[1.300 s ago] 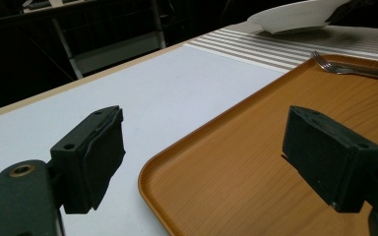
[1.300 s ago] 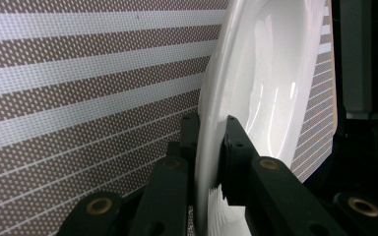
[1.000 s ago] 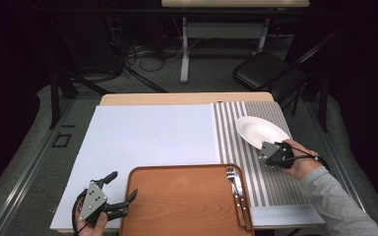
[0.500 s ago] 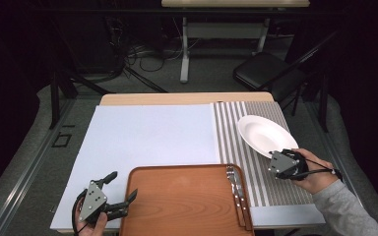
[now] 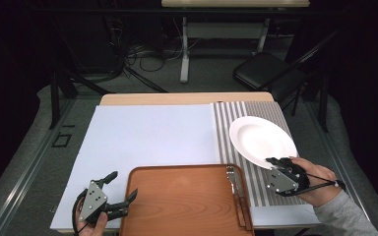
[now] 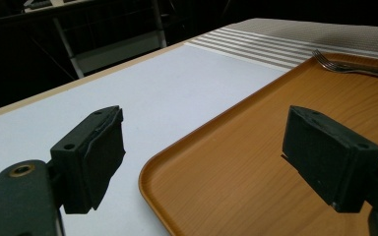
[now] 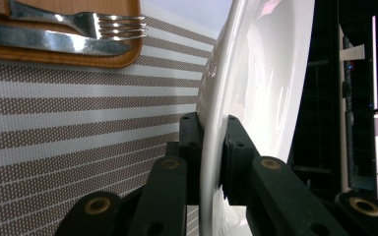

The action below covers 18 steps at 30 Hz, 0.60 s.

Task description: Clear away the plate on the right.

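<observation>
Bench [image 5: 152, 137]: striped mat [image 5: 226, 128] | right gripper [image 5: 274, 163] fingers clamped on plate [image 5: 261, 140] rim, plate now lifted and carried nearer | left gripper [image 5: 123, 189] fingers wide, empty, beside tray [image 5: 182, 201].

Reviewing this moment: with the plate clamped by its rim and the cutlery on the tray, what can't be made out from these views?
- Plate: whether its far edge rests on the striped mat or hangs above it; high view, seen from above.
- Knife and fork handles: cut off by the right gripper view's left edge.
- Right gripper pads: their faces are hidden by the plate rim.
- Tray near edge: cut off at the bottom of the high view.
</observation>
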### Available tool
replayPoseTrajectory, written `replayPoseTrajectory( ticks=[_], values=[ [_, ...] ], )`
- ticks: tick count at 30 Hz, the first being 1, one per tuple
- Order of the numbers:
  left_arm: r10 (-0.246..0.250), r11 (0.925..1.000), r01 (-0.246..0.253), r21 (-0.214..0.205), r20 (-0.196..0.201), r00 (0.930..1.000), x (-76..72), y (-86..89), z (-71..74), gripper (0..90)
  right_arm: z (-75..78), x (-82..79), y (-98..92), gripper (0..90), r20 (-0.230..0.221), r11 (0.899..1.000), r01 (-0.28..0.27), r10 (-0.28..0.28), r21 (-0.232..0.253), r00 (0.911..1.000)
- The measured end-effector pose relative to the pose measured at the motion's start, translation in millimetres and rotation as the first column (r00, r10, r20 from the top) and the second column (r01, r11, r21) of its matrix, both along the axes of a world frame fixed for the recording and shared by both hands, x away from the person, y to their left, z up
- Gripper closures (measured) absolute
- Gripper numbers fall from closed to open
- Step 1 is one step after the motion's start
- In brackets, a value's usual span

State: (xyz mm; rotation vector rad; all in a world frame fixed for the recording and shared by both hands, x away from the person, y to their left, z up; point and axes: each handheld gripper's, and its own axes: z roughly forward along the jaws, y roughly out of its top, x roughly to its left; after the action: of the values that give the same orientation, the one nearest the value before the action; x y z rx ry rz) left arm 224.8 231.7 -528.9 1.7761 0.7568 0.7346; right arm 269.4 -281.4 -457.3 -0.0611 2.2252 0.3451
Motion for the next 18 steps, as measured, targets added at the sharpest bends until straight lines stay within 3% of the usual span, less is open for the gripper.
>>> replayPoseTrajectory(
  ticks=[1, 6, 10, 17, 18],
  values=[
    [-0.001, 1.0000, 0.001, 0.000, 0.000, 1.0000, -0.3, 0.1, 0.2, 15.6, -0.4, -1.9, 2.2, 82.0, 0.012, 1.000, -0.012, 0.012, -0.022, 0.9999],
    [0.001, 1.0000, -0.001, 0.000, 0.001, 1.0000, 0.0, 0.6, 0.1, 15.6, -1.7, -14.4, 6.6, 81.7, 0.027, 1.000, -0.021, 0.021, -0.010, 0.9994],
    [0.001, 1.0000, -0.001, 0.001, 0.000, 1.0000, -0.1, -0.2, 0.1, 15.6, -0.4, -26.8, 14.6, 81.5, 0.073, 0.997, -0.051, 0.055, -0.064, 0.9958],
    [0.003, 1.0000, -0.003, -0.002, 0.001, 1.0000, -0.1, 0.0, 0.2, 15.6, 3.4, -43.6, 21.7, 81.2, 0.092, 0.995, -0.087, 0.091, -0.042, 0.9916],
    [0.003, 1.0000, -0.003, 0.001, 0.000, 1.0000, 0.1, 0.0, 0.1, 15.6, 5.6, -48.8, 23.8, 81.1, 0.089, 0.995, -0.094, 0.095, -0.019, 0.9915]
  ],
)
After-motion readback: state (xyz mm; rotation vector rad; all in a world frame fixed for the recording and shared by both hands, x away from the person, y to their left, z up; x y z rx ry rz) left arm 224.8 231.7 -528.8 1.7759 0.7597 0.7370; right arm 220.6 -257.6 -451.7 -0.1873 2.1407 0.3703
